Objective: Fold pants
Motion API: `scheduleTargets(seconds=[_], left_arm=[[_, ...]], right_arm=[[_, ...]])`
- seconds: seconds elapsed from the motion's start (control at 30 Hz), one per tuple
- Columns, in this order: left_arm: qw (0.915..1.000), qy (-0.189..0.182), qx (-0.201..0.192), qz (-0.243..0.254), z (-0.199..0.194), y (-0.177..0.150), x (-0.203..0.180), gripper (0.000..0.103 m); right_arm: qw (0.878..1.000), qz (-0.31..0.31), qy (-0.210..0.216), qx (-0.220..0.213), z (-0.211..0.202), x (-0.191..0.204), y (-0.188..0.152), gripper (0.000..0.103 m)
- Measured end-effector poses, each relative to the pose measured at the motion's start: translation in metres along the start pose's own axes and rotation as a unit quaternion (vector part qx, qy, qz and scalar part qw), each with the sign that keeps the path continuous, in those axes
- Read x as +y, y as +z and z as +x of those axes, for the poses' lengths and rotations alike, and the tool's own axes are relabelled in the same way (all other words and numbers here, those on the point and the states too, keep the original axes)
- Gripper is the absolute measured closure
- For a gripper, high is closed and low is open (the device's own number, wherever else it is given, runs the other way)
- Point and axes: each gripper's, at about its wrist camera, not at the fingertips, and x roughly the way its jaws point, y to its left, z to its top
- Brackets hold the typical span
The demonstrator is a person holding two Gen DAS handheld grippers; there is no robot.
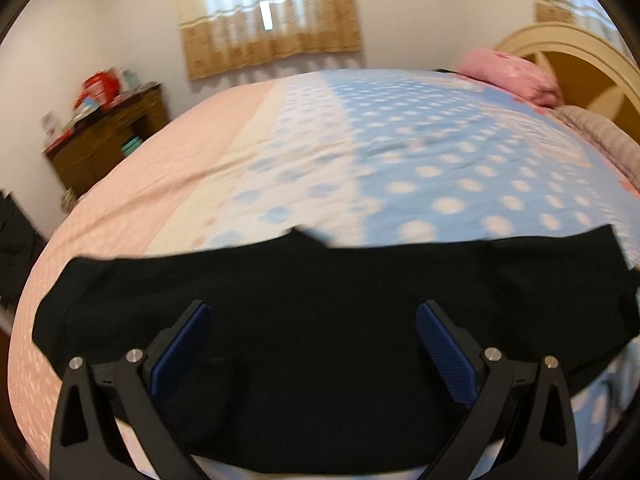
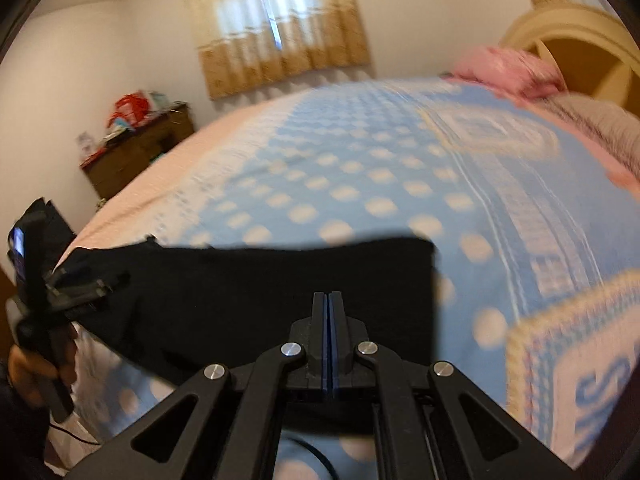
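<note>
Beyond the black pants [image 1: 320, 320] the bedspread [image 1: 400, 152] lies flat and bare across the bed's middle, open to pass over. At the far right a pink pillow [image 1: 516, 76], a grey blanket [image 1: 600, 140] and the arched headboard [image 1: 580, 52] close that end. A cluttered wooden cabinet [image 1: 108, 136] stands off the bed's far left side.

We saw a bed with a pink and blue dotted bedspread [image 1: 400, 152], a pink pillow [image 1: 516, 76] near its arched cream headboard [image 1: 568, 46], a brown wooden cabinet [image 1: 104, 140] piled with clutter by the wall, and a beige curtain [image 1: 268, 16] over the window.
</note>
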Motion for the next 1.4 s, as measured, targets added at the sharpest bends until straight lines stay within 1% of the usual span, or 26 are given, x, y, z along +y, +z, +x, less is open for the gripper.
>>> scheduleTargets(seconds=[0.1,0.17,0.2,0.23,0.3,0.4,0.43,0.53,0.6,0.63,0.73,0.8,0.87,0.9,0.97,1.03,1.07,1.1,1.2,1.23,1.27,1.33,1.4], left_arm=[[0.999,-0.042,0.004,0.017,-0.004,0.01,-0.029,0.0],[0.9978,-0.06,0.008,0.026,-0.003,0.016,-0.05,0.0],[0.9973,-0.065,0.01,0.032,-0.003,0.017,-0.057,0.0],[0.9966,-0.072,0.013,0.039,-0.001,0.018,-0.067,0.0],[0.995,-0.083,0.024,0.051,0.003,0.019,-0.083,0.0],[0.9919,-0.104,0.049,0.054,0.012,0.016,-0.104,0.0],[0.9917,-0.103,0.055,0.054,0.014,0.014,-0.109,0.0],[0.9911,-0.082,0.083,0.064,0.031,0.004,-0.122,0.0],[0.9917,-0.088,0.079,0.051,0.031,0.001,-0.12,0.0],[0.9914,-0.091,0.081,0.047,0.03,0.001,-0.118,0.0],[0.9913,-0.091,0.083,0.046,0.03,0.001,-0.119,0.0],[0.9917,-0.089,0.081,0.045,0.029,0.001,-0.119,0.0],[0.9918,-0.088,0.081,0.045,0.028,0.001,-0.12,0.0],[0.9918,-0.088,0.081,0.045,0.028,0.001,-0.12,0.0],[0.9918,-0.089,0.08,0.045,0.029,0.0,-0.12,0.0],[0.9917,-0.091,0.08,0.043,0.03,0.0,-0.119,0.0],[0.9917,-0.091,0.081,0.041,0.031,0.0,-0.119,0.0],[0.9916,-0.093,0.081,0.039,0.031,0.0,-0.118,0.0],[0.9907,-0.098,0.087,0.038,0.03,0.0,-0.115,0.0],[0.9904,-0.1,0.088,0.037,0.028,0.0,-0.113,0.0],[0.9901,-0.105,0.086,0.034,0.024,0.001,-0.108,0.0],[0.9915,-0.105,0.075,0.017,0.016,0.002,-0.09,0.0],[0.9928,-0.098,0.067,-0.014,0.011,0.004,-0.061,0.0]], right_arm=[[0.999,0.025,0.006,0.022,0.01,-0.011,-0.015,0.102],[0.998,0.035,0.009,0.045,0.019,-0.014,-0.022,0.101],[0.998,0.041,0.014,0.049,0.024,-0.017,-0.025,0.101],[0.998,0.049,0.018,0.04,0.022,-0.019,-0.028,0.101],[0.997,0.058,0.026,0.039,0.021,-0.022,-0.031,0.101],[0.997,0.064,0.034,0.039,0.017,-0.025,-0.037,0.101],[0.996,0.067,0.037,0.041,0.015,-0.026,-0.04,0.101],[0.995,0.067,0.041,0.054,0.007,-0.027,-0.044,0.101],[0.995,0.069,0.037,0.068,0.002,-0.027,-0.041,0.101],[0.995,0.068,0.034,0.06,-0.003,-0.027,-0.034,0.101],[0.999,0.045,0.012,0.004,-0.014,-0.024,-0.007,0.101],[0.999,0.04,-0.005,-0.022,-0.006,-0.023,0.016,0.101],[0.999,0.034,-0.012,-0.027,0.009,-0.022,0.03,0.101],[0.999,0.027,-0.025,-0.02,0.024,-0.02,0.036,0.101],[0.999,0.029,-0.025,0.003,0.048,-0.021,0.038,0.101],[0.998,0.053,-0.02,0.027,0.069,-0.029,0.032,0.101],[0.998,0.064,-0.014,0.011,0.069,-0.032,0.031,0.101],[0.997,0.071,-0.012,0.007,0.07,-0.033,0.031,0.101],[0.997,0.069,-0.018,0.01,0.067,-0.029,0.032,0.101],[0.997,0.074,-0.02,0.013,0.061,-0.029,0.033,0.101],[0.997,0.08,-0.016,0.005,0.053,-0.027,0.033,0.101],[0.996,0.08,-0.002,-0.028,0.032,-0.019,0.031,0.101],[0.996,0.071,0.002,-0.056,0.014,-0.003,0.027,0.101]])
